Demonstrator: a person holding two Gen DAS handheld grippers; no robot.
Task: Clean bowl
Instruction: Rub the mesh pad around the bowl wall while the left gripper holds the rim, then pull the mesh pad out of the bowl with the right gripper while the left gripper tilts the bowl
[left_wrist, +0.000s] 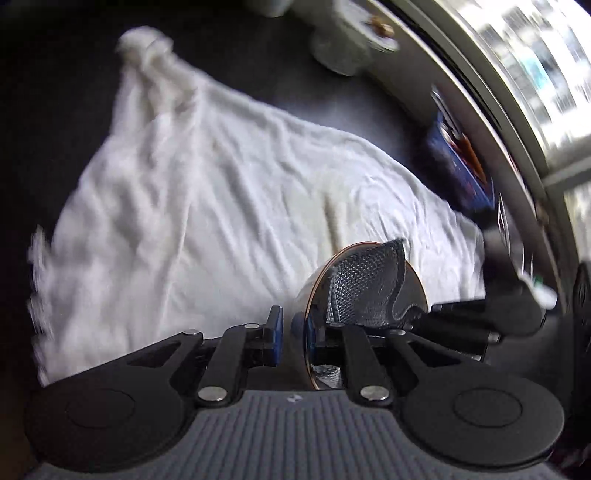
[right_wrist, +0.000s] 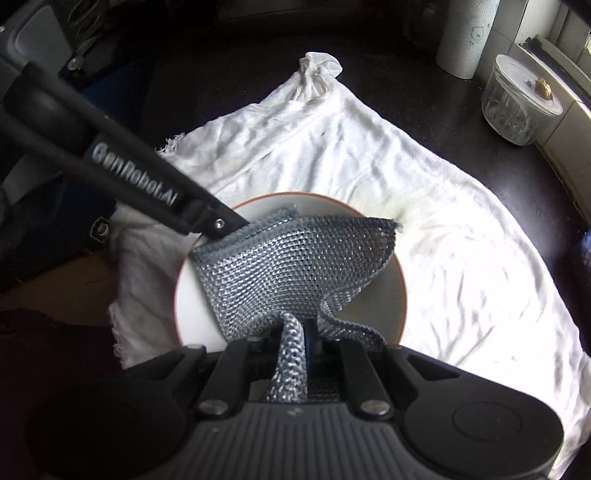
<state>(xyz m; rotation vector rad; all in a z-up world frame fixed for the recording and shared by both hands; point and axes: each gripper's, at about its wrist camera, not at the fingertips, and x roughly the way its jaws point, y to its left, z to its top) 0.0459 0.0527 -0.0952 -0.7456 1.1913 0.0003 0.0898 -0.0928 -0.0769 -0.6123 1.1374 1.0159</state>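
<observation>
The left gripper (left_wrist: 291, 334) is clenched on the rim of the bowl (left_wrist: 314, 291), its 2 blue pads pinching the thin wall from inside and outside. The bowl is tipped up on edge: in the left wrist view its brown-edged rim runs almost straight away from the jaws, with the white outside to the left and the opening facing right. In the right wrist view the same opening faces the camera as a near-full circle.

The right gripper (right_wrist: 295, 341) is clenched on a fold of the silver mesh scouring cloth (right_wrist: 291, 258). The cloth fans out from the jaws across the inside of the bowl, its long edge running from left to right, and its far right corner reaches past the rim. The left gripper's black fingers (right_wrist: 221, 221) come in from the upper left and meet the rim beside the cloth's near left corner.

Beneath the bowl lies a rumpled white towel (right_wrist: 424, 192) spread over a dark countertop (right_wrist: 424, 99), with one corner bunched up at the far side. Well beyond it stand a paper towel roll (right_wrist: 465, 37) and a ribbed glass jar (right_wrist: 517, 103) near the wall.
</observation>
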